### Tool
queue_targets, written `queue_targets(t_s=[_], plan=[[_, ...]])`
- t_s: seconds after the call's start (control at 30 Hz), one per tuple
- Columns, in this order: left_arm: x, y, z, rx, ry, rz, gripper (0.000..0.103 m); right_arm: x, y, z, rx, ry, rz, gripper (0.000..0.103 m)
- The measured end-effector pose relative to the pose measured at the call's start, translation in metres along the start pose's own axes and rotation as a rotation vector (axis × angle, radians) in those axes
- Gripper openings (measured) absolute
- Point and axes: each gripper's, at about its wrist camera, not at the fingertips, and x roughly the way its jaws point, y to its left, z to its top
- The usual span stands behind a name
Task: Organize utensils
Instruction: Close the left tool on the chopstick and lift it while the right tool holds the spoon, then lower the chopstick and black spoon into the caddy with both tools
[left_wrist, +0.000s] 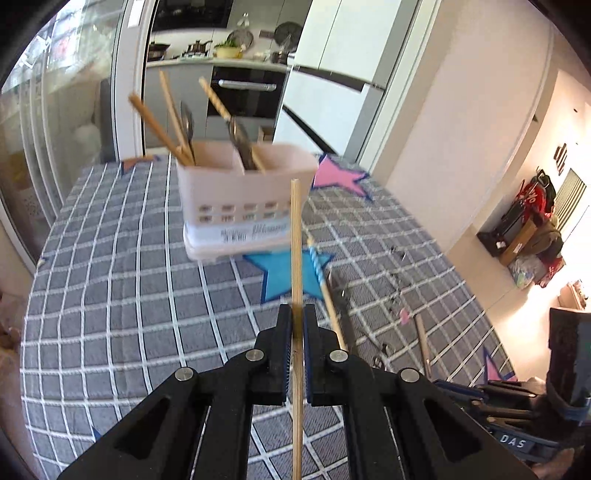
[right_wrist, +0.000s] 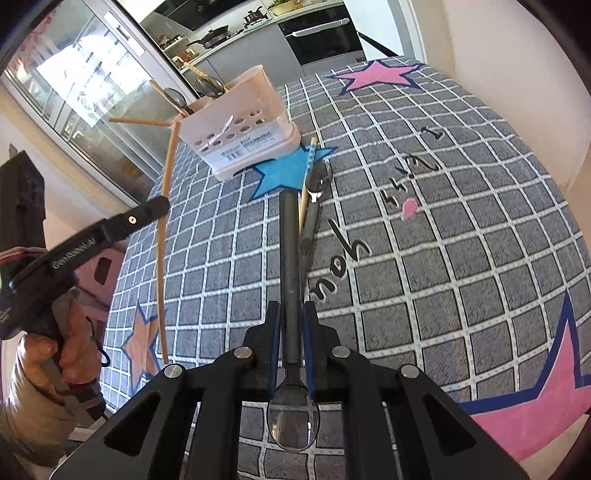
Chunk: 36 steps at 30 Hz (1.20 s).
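Checked cloth (left_wrist: 110, 295); chopstick (left_wrist: 295, 229) between (left) tongs (left_wrist: 296, 321)

Matt wooden chopstick (left_wrist: 296, 236), glossy metal spoon (right_wrist: 291, 421) bowl, smooth pale plastic caddy (left_wrist: 240, 199), woven checked tablecloth (left_wrist: 110, 295).

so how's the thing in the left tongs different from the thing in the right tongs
The left tongs grip a plain chopstick: thin, pale wood, uniform along its length. The right tongs grip a spoon: thicker, with a dark grey handle and a shiny bowl at the near end, behind the jaws. The chopstick's far end reaches in front of the holder; the spoon's handle points away over the cloth. Both are clamped mid-shaft, pointing forward.
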Motion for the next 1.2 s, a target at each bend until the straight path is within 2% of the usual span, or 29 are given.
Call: queue_targets(t_s=[0.4, 0.63, 0.8, 1.0, 1.07, 1.2], plan=[[-0.03, 0.002, 0.095, 0.032, -0.178, 0.007, 0.037, -0.014, 0.018, 0.063, -0.044, -0.076, -0.006, 0.013], [-0.026, 0.007, 0.149, 0.023, -0.258, 0.037, 0.037, -0.013, 0.032, 0.121, -0.092, -0.116, -0.003, 0.013], [-0.02, 0.019, 0.182, -0.014, -0.343, 0.072, 0.037, -0.006, 0.043, 0.168, -0.127, -0.156, 0.009, 0.012], [-0.005, 0.036, 0.201, -0.048, -0.434, 0.145, 0.037, 0.014, 0.062, 0.222, -0.178, -0.244, 0.056, 0.012], [0.002, 0.043, 0.202, -0.066, -0.447, 0.163, 0.037, 0.021, 0.069, 0.235, -0.21, -0.281, 0.092, 0.012], [0.02, 0.053, 0.197, -0.08, -0.457, 0.202, 0.037, 0.042, 0.083, 0.254, -0.275, -0.344, 0.094, 0.012]])
